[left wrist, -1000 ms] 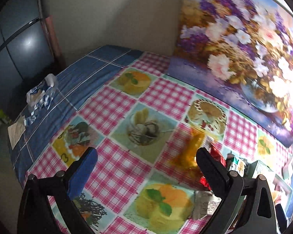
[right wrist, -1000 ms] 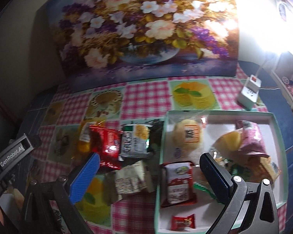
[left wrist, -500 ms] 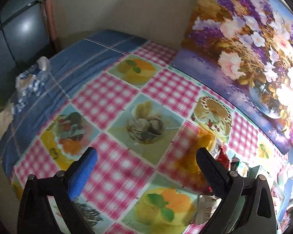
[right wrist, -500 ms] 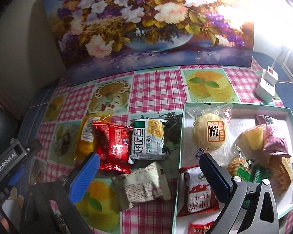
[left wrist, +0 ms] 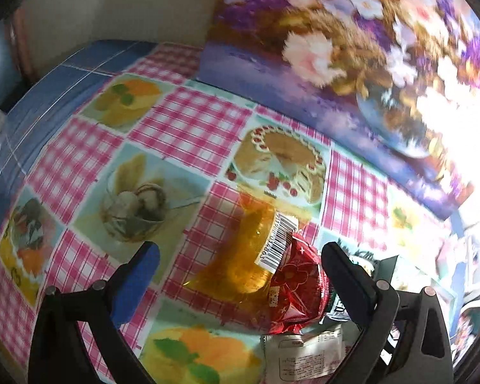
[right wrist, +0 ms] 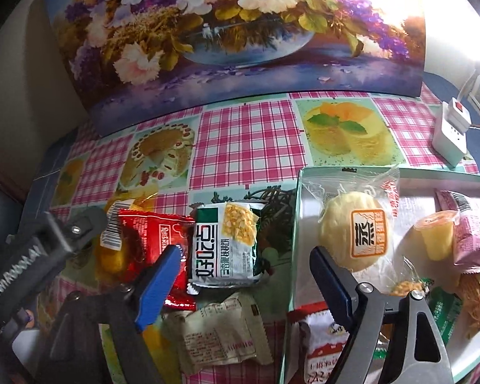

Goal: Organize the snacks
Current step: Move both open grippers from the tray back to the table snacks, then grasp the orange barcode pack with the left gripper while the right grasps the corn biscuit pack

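Loose snacks lie on the checked tablecloth. My left gripper (left wrist: 240,268) stands open, low over an orange packet with a barcode label (left wrist: 246,256); a red foil packet (left wrist: 297,288) overlaps that packet's right side, close to the right finger. My right gripper (right wrist: 246,265) is open with its jaws closing. A green-and-white packet (right wrist: 227,246) lies between them, and the pads do not press it. Just below it lies a beige packet (right wrist: 220,329). The pale green tray (right wrist: 299,224) on the right holds a wrapped bun (right wrist: 355,236), a jelly cup (right wrist: 438,236) and other packets.
A large flower painting (right wrist: 240,32) leans against the wall behind the table. A white power strip (right wrist: 451,131) with its cable sits at the back right. The left gripper's housing (right wrist: 16,272) is close on the left in the right wrist view. A blue cloth border (left wrist: 48,96) runs along the table's left.
Both grippers have come down closer to the snacks. The left view has swung onto the orange and red packets. The right gripper's jaws stand narrower around the green-and-white packet.
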`<move>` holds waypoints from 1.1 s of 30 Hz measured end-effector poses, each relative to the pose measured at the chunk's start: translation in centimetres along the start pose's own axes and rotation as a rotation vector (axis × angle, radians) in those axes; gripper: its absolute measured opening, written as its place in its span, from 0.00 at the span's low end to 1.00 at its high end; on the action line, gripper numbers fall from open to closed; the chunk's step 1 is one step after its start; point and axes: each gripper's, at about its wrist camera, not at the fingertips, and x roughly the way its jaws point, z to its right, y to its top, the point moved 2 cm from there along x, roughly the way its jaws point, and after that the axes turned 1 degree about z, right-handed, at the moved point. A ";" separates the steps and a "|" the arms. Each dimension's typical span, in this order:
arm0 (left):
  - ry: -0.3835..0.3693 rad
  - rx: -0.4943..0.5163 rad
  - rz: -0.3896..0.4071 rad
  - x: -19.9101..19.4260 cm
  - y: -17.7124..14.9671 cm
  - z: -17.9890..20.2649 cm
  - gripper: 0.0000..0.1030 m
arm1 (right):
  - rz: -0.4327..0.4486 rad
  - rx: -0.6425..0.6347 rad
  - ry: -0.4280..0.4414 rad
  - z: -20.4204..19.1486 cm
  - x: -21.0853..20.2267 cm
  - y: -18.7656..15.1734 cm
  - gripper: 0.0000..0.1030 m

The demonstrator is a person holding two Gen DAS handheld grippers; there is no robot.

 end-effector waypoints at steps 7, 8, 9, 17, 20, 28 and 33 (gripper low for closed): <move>0.031 -0.055 -0.052 2.3 0.0 -1.6 0.98 | -0.009 -0.021 -0.011 -0.4 1.2 0.2 0.80; 0.032 -0.060 -0.057 2.4 0.0 -1.9 0.98 | -0.010 -0.023 -0.011 -0.5 1.3 0.2 0.80; 0.026 -0.064 -0.058 2.5 0.0 -2.2 0.98 | -0.011 -0.025 -0.010 -0.6 1.5 0.2 0.80; 0.049 -0.007 -0.047 2.6 0.2 -1.3 0.97 | -0.009 -0.072 -0.057 -1.3 1.8 0.0 0.80; 0.058 0.014 -0.046 2.8 0.1 -0.9 0.92 | -0.013 -0.077 -0.060 -1.4 1.8 0.0 0.79; 0.077 -0.052 -0.042 2.7 0.3 -2.6 0.82 | 0.007 -0.033 -0.009 -0.6 0.7 0.5 0.74; 0.067 -0.048 -0.053 2.8 0.2 -2.4 0.70 | 0.026 -0.044 0.023 -1.1 -0.1 0.9 0.69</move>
